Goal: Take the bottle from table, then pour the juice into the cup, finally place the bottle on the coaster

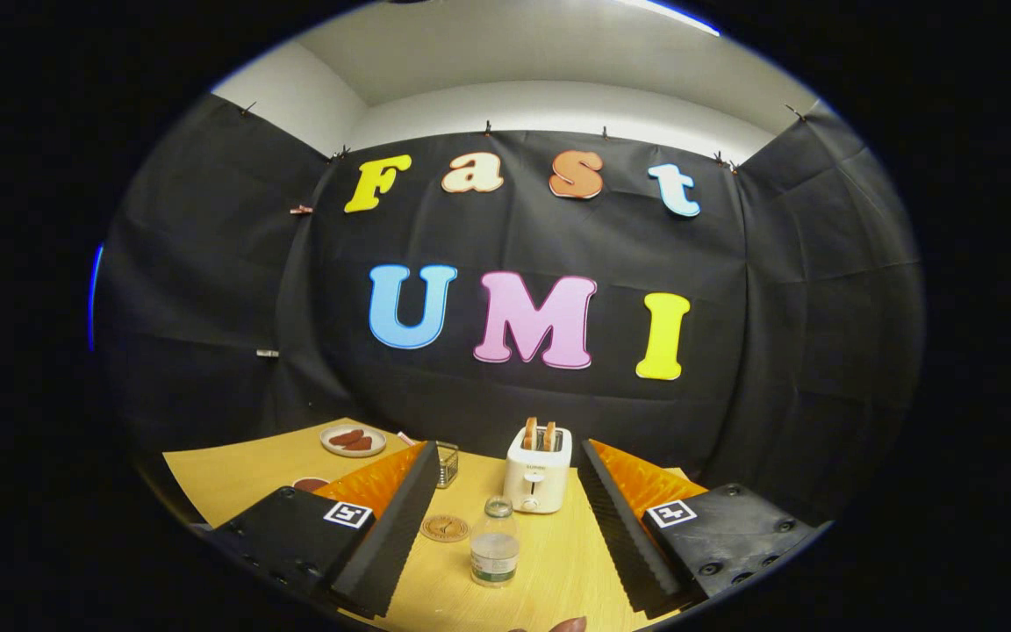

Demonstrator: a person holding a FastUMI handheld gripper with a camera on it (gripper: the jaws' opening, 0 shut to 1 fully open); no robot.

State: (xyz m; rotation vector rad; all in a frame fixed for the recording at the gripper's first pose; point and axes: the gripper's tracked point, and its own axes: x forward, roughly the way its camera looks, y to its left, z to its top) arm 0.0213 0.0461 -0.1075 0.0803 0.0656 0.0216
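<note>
Gripper view: gripper (505, 535) jaws spread wide, nothing held, neither finger touching anything. Bottle (495, 542) stands upright on the wooden table (233, 478), between the two fingers, roughly centred in the gap and clear of both. It's a clear plastic bottle with a pale cap; the label band is too small to make out. Liquid level inside is hard to tell.

Coaster (444, 527) is a round brown disc lying flat on the table just beside the bottle, close to the left finger's inner edge, not touching the bottle. Cup (447, 463) looks like a small clear glass beyond the left finger's tip, partly hidden by it.

White toaster (538, 470) sits beyond the bottle, between the fingertips, with two slices sticking up out of the slots. Plate (353, 440) with brownish food pieces is further back on the table, past the left finger. A small dark round item (310, 484) lies next to the left finger's outer side; can't tell what it is.
</note>
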